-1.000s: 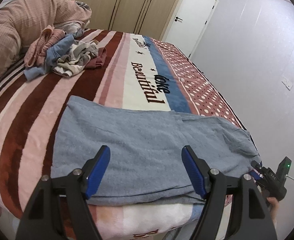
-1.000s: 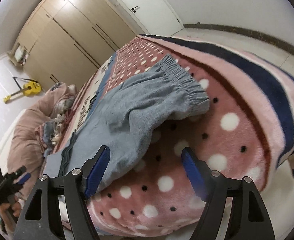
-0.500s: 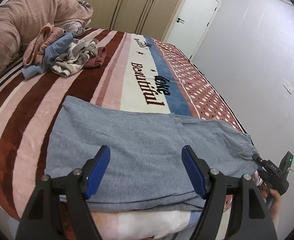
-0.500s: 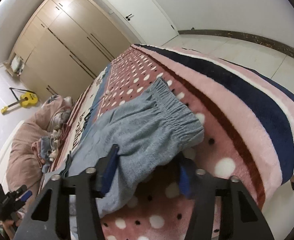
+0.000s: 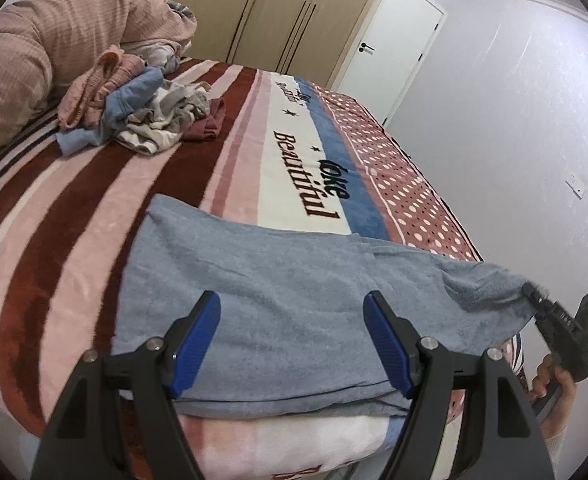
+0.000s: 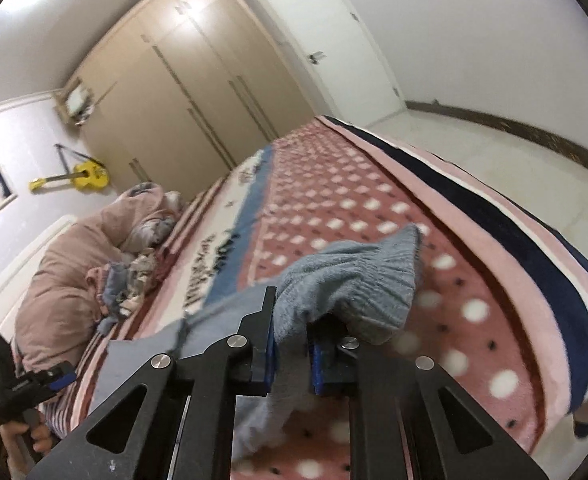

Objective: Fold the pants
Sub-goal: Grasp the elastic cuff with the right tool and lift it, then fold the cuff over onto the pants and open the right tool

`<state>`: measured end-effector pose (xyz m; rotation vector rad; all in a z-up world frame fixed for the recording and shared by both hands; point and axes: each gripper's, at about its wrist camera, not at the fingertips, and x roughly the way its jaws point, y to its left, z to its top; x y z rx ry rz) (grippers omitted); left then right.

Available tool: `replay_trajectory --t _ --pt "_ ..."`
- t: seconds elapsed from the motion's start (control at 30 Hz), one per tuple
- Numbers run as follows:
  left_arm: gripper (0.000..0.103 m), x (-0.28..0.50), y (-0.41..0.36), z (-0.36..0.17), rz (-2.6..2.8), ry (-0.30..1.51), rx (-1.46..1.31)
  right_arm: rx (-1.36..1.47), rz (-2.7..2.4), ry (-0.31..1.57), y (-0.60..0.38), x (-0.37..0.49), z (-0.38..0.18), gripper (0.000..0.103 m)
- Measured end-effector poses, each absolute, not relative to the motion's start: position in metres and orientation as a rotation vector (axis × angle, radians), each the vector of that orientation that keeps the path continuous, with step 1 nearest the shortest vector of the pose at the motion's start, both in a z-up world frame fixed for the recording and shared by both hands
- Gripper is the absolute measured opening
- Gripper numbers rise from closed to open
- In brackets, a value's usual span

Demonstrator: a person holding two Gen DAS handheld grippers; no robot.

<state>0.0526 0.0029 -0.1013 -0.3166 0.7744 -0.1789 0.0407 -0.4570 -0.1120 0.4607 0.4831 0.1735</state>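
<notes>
Now gripped: the right tool [image 6: 290, 354] has closed on the waistband end of the grey pants [image 5: 294, 304], which a second ago lay flat and untouched between its wide-open fingers. That end is lifted off the bed [image 5: 94, 208] and bunched, its elastic edge drooping over the polka-dot part of the blanket on the side nearest the white door [image 5: 390, 44]. From the left wrist view the same corner rises to the right tool at the right edge of the pants, while the rest of the garment lies spread, already doubled leg on leg, along the bed's near edge, well apart from the pile of clothes [image 5: 142, 116] on the far side

The left tool [image 5: 292, 336] has hardly moved: it hovers with fingers spread wide over the near edge of the pants, holding nothing. Whether it touches the cloth cannot be told

With one end secured, the fold itself looks to be starting, probably carrying the waistband across toward the leg hems. The grip takes a thick bunch of cloth, so the layers may shift and the fold may land uneven unless the far end stays put
</notes>
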Motion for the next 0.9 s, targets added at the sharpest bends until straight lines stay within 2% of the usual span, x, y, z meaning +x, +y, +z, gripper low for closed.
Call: replay_trajectory --t 0.53,0.77,0.9 --pt "0.07 0.02 0.094 -0.108 -0.164 0.704 -0.387 0.227 0.429 0.48 -0.262 0.076 -0.068 0.007" --pt "0.07 0.016 0.13 -0.113 -0.164 0.685 -0.414 0.035 0.571 0.554 -0.152 0.095 -0.073 0.006" --pt "0.07 0.014 0.141 -0.118 -0.166 0.685 -0.426 -0.152 0.64 0.66 -0.094 0.093 -0.105 0.007"
